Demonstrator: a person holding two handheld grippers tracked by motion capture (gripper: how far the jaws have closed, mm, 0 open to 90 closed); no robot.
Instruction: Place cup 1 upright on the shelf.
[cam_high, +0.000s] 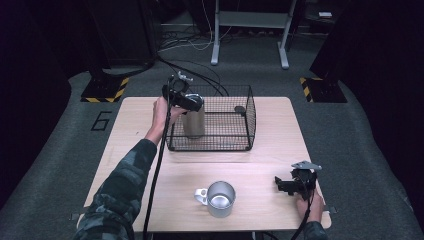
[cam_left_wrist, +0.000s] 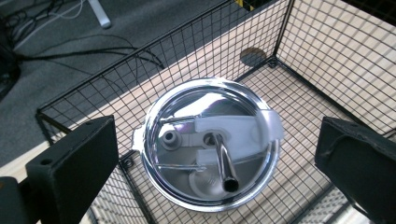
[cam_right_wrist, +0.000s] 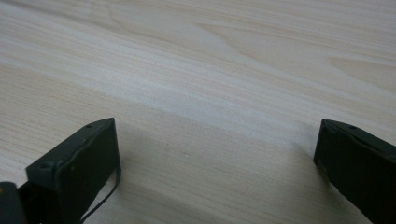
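Left gripper (cam_left_wrist: 217, 154) hovers jaws wide over the lidded tumbler (cam_left_wrist: 210, 144) in the basket (cam_high: 247, 112); right gripper (cam_right_wrist: 217, 158), wide open and empty, is over the table (cam_right_wrist: 224, 70).

black wire basket (cam_high: 248, 117), silver tumbler (cam_left_wrist: 210, 144), camouflage sleeve (cam_high: 120, 190)

Tumbler (cam_high: 194, 125) top hidden under left gripper (cam_high: 192, 102) in high view; its body is out of sight below the lid (cam_left_wrist: 210, 144) in left gripper view. Small dark disc (cam_high: 240, 109) at wire basket (cam_high: 248, 120) far right corner too small to identify. Person's sleeve (cam_high: 117, 195) cut off at bottom edge.
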